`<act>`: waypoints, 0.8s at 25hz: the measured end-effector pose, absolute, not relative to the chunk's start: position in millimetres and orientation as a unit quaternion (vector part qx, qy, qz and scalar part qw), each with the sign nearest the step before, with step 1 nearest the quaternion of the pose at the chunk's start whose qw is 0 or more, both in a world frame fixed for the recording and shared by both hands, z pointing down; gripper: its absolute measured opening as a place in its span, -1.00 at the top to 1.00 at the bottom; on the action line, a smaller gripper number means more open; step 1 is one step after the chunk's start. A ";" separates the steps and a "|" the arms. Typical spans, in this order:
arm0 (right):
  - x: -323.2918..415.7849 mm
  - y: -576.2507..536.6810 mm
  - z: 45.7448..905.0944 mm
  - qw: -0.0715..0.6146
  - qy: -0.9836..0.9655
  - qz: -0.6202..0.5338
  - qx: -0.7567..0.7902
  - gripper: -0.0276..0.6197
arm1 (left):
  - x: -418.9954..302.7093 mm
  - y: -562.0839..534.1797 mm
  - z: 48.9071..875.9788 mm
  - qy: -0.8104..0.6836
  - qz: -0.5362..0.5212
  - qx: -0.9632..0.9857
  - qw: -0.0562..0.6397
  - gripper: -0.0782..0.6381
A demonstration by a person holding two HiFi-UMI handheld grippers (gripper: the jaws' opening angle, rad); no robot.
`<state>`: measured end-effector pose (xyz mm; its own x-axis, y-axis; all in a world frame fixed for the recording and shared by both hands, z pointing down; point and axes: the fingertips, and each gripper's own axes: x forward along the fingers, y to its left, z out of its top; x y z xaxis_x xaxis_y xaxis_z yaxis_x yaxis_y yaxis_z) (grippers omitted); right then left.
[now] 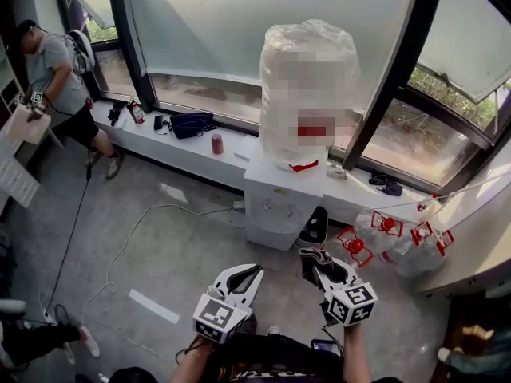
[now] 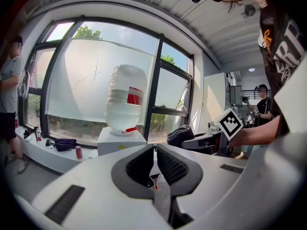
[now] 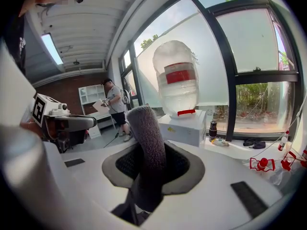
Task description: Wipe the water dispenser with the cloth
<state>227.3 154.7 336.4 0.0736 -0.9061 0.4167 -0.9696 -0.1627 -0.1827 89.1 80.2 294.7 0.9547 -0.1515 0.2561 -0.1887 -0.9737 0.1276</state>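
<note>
The white water dispenser stands against the window ledge with a big clear bottle on top. It sits ahead of both grippers and some way off. My right gripper is shut on a dark grey cloth, which sticks up as a thick roll between the jaws in the right gripper view. The dispenser shows just behind it. My left gripper hangs beside it, shut, with nothing between its pads. In the left gripper view the dispenser is left of centre.
A person stands at the far left by a white table. On the ledge lie a dark bag and a red cup. Empty bottles with red handles lie right of the dispenser. A white cable runs over the grey floor.
</note>
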 end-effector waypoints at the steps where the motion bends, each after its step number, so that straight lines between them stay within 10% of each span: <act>1: 225.8 164.5 335.5 0.069 -0.645 0.223 0.727 0.57 | 86.1 93.8 292.8 -0.089 0.124 0.986 0.073 0.70; 20: 171.2 279.3 330.0 0.069 -0.700 0.217 0.677 0.57 | 36.6 247.9 274.2 -0.128 0.124 0.982 0.062 0.70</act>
